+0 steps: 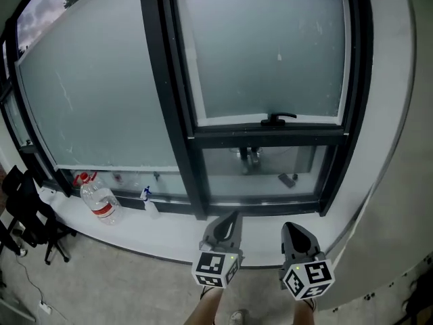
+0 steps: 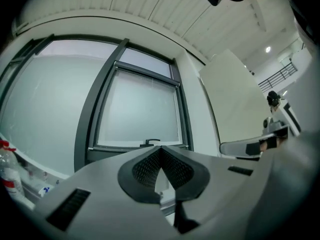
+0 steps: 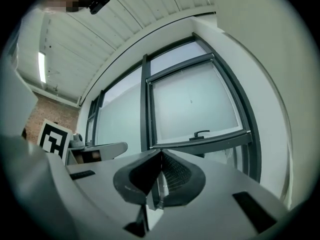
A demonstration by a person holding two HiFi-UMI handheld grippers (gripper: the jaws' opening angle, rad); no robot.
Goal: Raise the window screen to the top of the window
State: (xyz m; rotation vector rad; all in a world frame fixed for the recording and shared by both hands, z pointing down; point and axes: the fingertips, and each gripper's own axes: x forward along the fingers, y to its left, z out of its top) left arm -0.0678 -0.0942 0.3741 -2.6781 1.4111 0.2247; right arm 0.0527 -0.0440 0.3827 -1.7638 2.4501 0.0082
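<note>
The window screen (image 1: 267, 46) is a pale grey panel in a dark frame (image 1: 358, 59). Its bottom bar carries a black handle (image 1: 279, 119), and below that bar is a clear lower pane (image 1: 260, 171). My left gripper (image 1: 233, 217) and right gripper (image 1: 289, 227) hang side by side under the sill, both shut with nothing between the jaws, well short of the handle. In the left gripper view the shut left gripper (image 2: 160, 148) points toward the handle (image 2: 150, 142). In the right gripper view the right gripper (image 3: 161, 152) sits below and left of the handle (image 3: 201, 133).
A white sill (image 1: 169, 232) runs under the window. On it stand a large plastic bottle with a red cap (image 1: 100, 202) and a small spray bottle (image 1: 149, 202). A black chair (image 1: 27, 212) stands at the far left. A white wall (image 1: 396, 147) borders the window's right side.
</note>
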